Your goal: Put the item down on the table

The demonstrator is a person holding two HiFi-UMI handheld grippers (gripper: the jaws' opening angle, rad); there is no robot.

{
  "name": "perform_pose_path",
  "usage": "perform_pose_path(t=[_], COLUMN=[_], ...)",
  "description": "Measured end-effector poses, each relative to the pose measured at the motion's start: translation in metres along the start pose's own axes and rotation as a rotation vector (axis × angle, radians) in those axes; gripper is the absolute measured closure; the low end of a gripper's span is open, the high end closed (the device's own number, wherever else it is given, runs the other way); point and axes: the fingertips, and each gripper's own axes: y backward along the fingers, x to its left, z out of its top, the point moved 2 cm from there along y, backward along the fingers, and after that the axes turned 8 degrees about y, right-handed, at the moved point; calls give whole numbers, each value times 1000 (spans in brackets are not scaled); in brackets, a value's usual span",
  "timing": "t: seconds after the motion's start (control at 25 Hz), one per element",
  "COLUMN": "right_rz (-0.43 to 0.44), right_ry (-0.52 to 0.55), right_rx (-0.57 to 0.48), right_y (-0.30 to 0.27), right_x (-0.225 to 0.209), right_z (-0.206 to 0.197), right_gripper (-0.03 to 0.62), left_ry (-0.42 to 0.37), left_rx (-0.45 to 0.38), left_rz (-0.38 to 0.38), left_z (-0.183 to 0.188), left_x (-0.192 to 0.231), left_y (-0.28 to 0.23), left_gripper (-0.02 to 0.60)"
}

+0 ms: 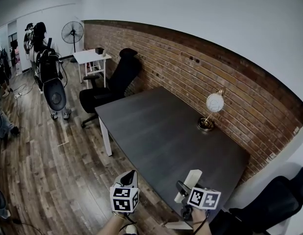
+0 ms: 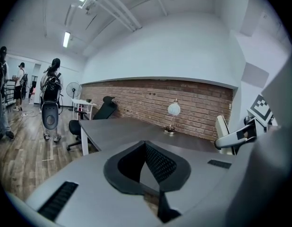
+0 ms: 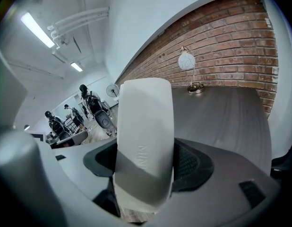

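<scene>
My right gripper [image 1: 185, 190] is shut on a white, flat, oblong item [image 1: 189, 184] that sticks up from its jaws, over the near edge of the dark grey table [image 1: 161, 131]. In the right gripper view the white item [image 3: 145, 136] fills the middle, pinched between the black pads of the right gripper [image 3: 146, 174], with raised lettering on its side. My left gripper [image 1: 128, 180] hangs beside it, just off the table's near edge over the floor. In the left gripper view the left gripper [image 2: 146, 162] has its jaws together with nothing between them. The right gripper [image 2: 236, 135] also shows there, at the right.
A globe desk lamp [image 1: 213, 109] stands at the table's far side by the brick wall. A black office chair [image 1: 112, 82] sits at the table's left end, another chair [image 1: 276, 199] at the near right. A small white table [image 1: 91, 58], a fan [image 1: 73, 32] and people stand further back left.
</scene>
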Motion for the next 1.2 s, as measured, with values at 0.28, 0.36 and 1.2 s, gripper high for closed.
perform_pose_path(t=[0.28, 0.36, 1.2], right_rz=[-12, -18, -6], right_ry=[3, 7, 24], right_rx=[-3, 1, 81], right_y=[-27, -32, -64], right_x=[12, 14, 8], right_z=[13, 13, 11], right_gripper=[279, 279, 279], left_ry=[-1, -2, 7], left_rx=[16, 18, 78], left_rz=[-15, -17, 1], left_z=[7, 8, -3], left_x=[23, 28, 41], left_y=[-20, -24, -57], left_gripper=[565, 565, 565])
